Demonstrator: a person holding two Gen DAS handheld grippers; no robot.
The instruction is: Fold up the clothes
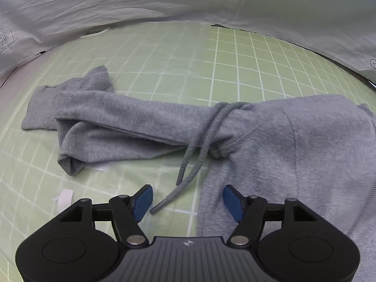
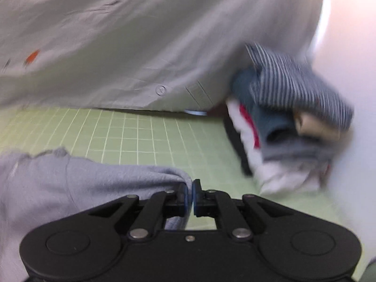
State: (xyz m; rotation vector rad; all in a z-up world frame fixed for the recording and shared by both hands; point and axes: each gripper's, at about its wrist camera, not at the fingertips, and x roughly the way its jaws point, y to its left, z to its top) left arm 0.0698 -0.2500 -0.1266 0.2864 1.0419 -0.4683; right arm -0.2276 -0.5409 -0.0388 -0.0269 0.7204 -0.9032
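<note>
Grey hoodie [image 1: 293, 141] lay crumpled on the green mat [image 1: 258, 58], right gripper [image 2: 189, 195] clamped on its edge, left gripper [image 1: 186, 199] open above the drawstring [image 1: 199, 145], which risked snagging.

Hoodie [image 1: 293, 141]: soft matt grey fleece; mat [image 1: 246, 65]: smooth green.

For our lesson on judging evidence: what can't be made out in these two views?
- Right wrist: stack of folded clothes, motion-blurred; items uncertain.
- Right wrist: shut right tongs hide the pinched edge of the grey cotton hoodie.
- Left wrist: hoodie body cut off by the right edge.
</note>
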